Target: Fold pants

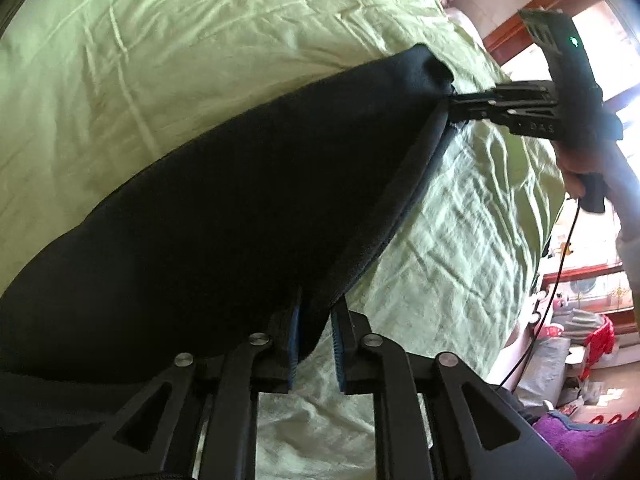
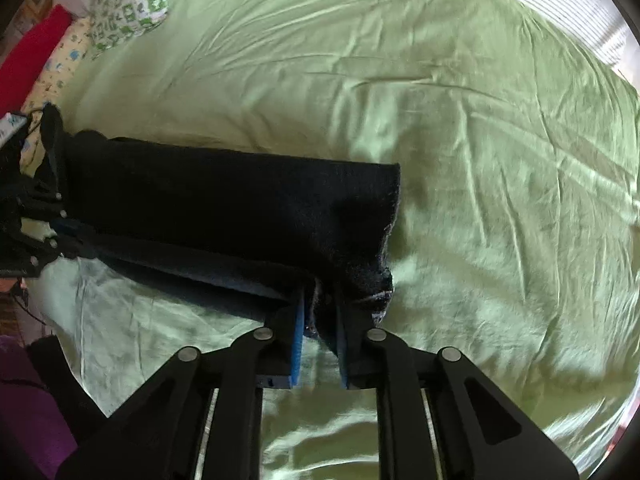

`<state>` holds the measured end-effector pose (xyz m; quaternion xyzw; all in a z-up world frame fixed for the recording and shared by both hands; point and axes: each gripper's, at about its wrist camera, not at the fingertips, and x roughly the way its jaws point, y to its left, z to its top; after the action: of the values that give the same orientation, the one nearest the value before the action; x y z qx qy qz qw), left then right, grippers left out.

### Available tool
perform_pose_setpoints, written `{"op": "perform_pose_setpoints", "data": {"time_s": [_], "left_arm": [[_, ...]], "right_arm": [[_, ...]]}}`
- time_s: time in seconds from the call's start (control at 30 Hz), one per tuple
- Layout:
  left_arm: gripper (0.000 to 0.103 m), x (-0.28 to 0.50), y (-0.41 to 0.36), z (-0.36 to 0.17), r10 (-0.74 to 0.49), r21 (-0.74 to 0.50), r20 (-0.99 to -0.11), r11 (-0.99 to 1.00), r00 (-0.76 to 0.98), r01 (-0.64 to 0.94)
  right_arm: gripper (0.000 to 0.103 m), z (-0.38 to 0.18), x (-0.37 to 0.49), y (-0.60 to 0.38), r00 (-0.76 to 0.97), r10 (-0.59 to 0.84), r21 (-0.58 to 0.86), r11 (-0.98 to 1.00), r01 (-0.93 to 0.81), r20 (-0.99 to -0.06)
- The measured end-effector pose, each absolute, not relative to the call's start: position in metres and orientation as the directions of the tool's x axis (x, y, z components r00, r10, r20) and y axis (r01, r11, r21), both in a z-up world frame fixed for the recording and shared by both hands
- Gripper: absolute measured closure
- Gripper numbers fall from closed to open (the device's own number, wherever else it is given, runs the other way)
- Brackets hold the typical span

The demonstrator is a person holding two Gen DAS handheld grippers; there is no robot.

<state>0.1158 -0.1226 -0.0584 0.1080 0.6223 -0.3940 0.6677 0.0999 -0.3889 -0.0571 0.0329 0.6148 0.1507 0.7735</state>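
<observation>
Fold in progress: left tongs (image 1: 314, 336) and right tongs (image 2: 320, 316) each pinch an end of the pants (image 1: 240, 200), stretched above the bed (image 2: 440, 120). Next, judged: lower evenly, then release.

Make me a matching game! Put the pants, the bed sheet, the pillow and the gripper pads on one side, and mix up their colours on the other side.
Things:
1. pants
2. bed sheet
3. pillow
4. gripper pads

Colours:
A. white with green pictures
B. blue
C. black
D. light green

Right pairs: 1-C, 2-D, 3-A, 4-B.

Both the left gripper and the right gripper are pinching the pants.
</observation>
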Motion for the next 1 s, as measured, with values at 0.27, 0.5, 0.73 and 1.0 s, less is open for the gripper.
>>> {"op": "perform_pose_setpoints", "data": {"time_s": [0.27, 0.5, 0.73, 1.0], "left_arm": [[0.048, 0.119, -0.065, -0.022, -0.428, -0.327, -0.903, 0.739, 0.035, 0.589], [0.047, 0.137, 0.022, 0.001, -0.400, -0.302, -0.902, 0.851, 0.160, 0.429], [0.040, 0.155, 0.112, 0.024, -0.347, -0.273, -0.891, 0.925, 0.294, 0.264], [0.031, 0.179, 0.215, 0.048, -0.244, -0.201, -0.875, 0.969, 0.418, 0.146]], "right_arm": [[0.057, -0.005, 0.079, -0.381, 0.321, 0.355, 0.335, 0.935, -0.118, -0.878], [0.057, 0.013, 0.092, -0.304, 0.323, 0.481, 0.434, 0.876, -0.210, -0.815], [0.057, 0.008, 0.123, -0.204, 0.225, 0.591, 0.494, 0.788, -0.367, -0.775], [0.057, 0.011, 0.150, -0.122, 0.153, 0.684, 0.561, 0.688, -0.460, -0.713]]}}
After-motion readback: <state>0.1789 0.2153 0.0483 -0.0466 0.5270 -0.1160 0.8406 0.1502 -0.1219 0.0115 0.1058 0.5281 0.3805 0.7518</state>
